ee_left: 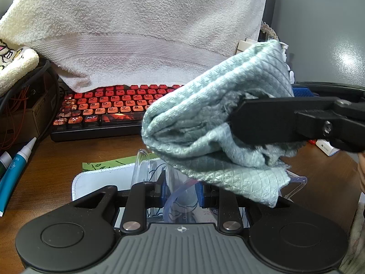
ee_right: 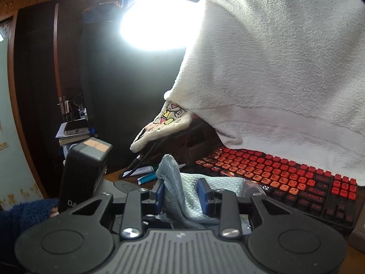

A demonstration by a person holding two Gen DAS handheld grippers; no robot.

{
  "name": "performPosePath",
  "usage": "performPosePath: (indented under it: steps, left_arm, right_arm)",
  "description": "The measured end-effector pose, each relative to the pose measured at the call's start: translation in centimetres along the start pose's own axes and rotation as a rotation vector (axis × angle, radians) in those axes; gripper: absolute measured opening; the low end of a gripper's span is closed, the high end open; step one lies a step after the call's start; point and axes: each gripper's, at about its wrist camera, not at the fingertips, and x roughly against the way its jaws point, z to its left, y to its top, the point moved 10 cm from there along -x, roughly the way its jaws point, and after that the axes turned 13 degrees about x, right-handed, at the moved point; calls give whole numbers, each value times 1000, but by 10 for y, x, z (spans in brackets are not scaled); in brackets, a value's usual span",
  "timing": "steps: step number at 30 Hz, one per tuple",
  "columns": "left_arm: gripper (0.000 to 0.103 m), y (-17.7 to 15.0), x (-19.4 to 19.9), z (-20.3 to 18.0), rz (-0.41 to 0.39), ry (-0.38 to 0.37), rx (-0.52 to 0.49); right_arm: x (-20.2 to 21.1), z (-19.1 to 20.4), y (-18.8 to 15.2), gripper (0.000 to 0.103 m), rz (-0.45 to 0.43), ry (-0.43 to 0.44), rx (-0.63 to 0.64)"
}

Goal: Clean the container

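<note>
A clear plastic container (ee_left: pixel 146 166) sits between the blue pads of my left gripper (ee_left: pixel 182 190), which is shut on it, just above a white mat (ee_left: pixel 102 180). A pale green cloth (ee_left: pixel 216 123) hangs bunched right above the container, partly covering it. My right gripper reaches in from the right in the left wrist view (ee_left: pixel 237 118) and is shut on the cloth. In the right wrist view the cloth (ee_right: pixel 182 191) is pinched between the blue pads of my right gripper (ee_right: pixel 182 194).
A black keyboard with red keys (ee_left: pixel 102 107) lies behind the mat, also in the right wrist view (ee_right: pixel 285 182). A white towel (ee_left: pixel 136 29) hangs over it. Blue tubes (ee_left: pixel 13 171) lie at the left on the wooden desk (ee_left: pixel 45 171). A black box (ee_right: pixel 84 171) stands left.
</note>
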Motion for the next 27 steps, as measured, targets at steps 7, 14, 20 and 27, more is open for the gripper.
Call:
performPosePath:
  steps: [7,14,20,27]
  left_arm:
    - [26,0,0,0,0,0,0]
    - [26,0,0,0,0,1,-1]
    - [25,-1,-1,0,0,0,0]
    - [26,-1,0,-1,0,1,-1]
  right_arm:
    - [-6,-35,-2,30,13,-87,-41]
    - [-7,-35,-4,30,18,-117,-37]
    - [-3,-1,2,30,11,-20,8]
    - [-4,-6,2,30,11,-28,8]
